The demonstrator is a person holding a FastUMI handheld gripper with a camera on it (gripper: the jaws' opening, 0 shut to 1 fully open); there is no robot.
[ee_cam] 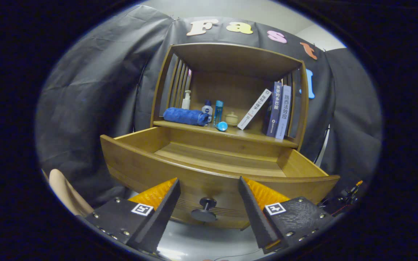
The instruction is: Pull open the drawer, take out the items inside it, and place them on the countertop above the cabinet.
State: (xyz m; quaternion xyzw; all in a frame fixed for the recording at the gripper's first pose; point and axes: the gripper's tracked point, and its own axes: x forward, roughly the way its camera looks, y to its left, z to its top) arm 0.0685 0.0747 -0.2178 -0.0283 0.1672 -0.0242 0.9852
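On the countertop (227, 131) above the one open drawer (201, 163) lie one rolled blue towel (185, 116), three bottles (186, 100), one blue cap (222, 126), one small lidded jar (232, 118) and three books (275, 108). The gripper (209, 183) has two fingers (165, 206), spread apart before the drawer's one knob (204, 210).

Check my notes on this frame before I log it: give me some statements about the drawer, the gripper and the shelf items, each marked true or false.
1. The drawer is pulled open. True.
2. The gripper is shut on the drawer knob. False: its fingers are spread apart, the knob between them untouched.
3. A rolled blue towel lies on the countertop. True.
4. The books stand left of the towel. False: they stand at the far right.
5. The visible drawer floor looks bare. True.
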